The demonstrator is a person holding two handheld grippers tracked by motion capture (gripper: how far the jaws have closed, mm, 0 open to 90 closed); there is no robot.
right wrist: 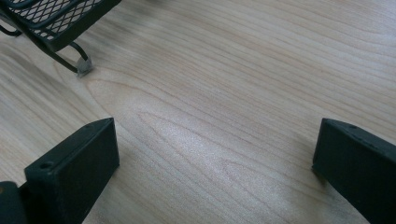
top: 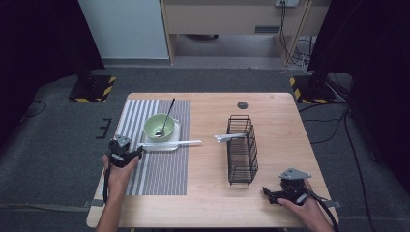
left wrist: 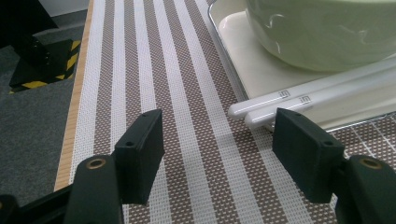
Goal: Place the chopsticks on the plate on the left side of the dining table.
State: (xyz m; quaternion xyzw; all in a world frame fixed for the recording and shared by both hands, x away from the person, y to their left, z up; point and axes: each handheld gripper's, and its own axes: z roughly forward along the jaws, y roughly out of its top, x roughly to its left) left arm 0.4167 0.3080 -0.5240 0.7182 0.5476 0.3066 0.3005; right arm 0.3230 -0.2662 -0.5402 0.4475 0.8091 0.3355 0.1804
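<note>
My left gripper [left wrist: 217,154] sits low over the striped placemat [top: 159,169], jaws apart with nothing between them — the white chopsticks' [left wrist: 299,100] ends lie just beyond the tips, on the white tray [top: 167,145] beside the green bowl [top: 159,126]. My right gripper [right wrist: 215,163] rests at the near right of the table [top: 212,193], jaws wide over bare wood — the black wire basket [top: 241,150] stands just left of it.
</note>
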